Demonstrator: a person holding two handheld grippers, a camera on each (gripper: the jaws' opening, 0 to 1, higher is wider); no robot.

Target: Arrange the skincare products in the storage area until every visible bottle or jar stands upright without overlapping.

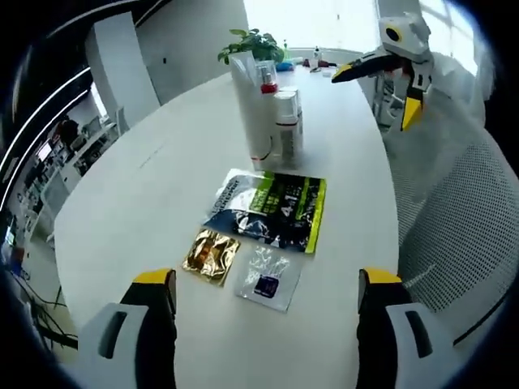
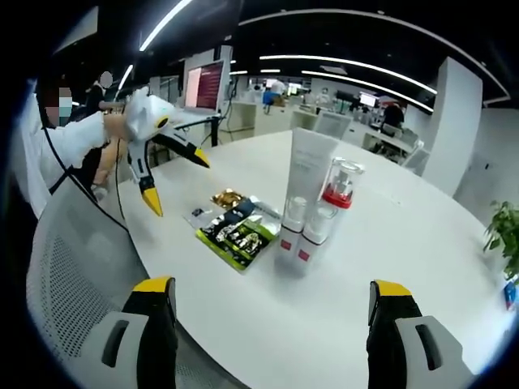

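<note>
Skincare cluster stands upright mid-table: tall white tube (image 2: 307,183), pump bottle (image 2: 334,203) with red collar beside it, two small white bottles (image 1: 287,126) touching in front. Flat on the white table (image 1: 146,203) just beside them: green-and-black packet (image 1: 272,209), gold sachet (image 1: 211,254), clear sachet (image 1: 267,278), none overlapping the bottles. Left gripper (image 1: 266,301) jaws spread wide, empty, above the sachets. Right gripper (image 2: 273,312) jaws likewise apart, holding nothing. Mesh chair (image 1: 458,227) at table edge.
</note>
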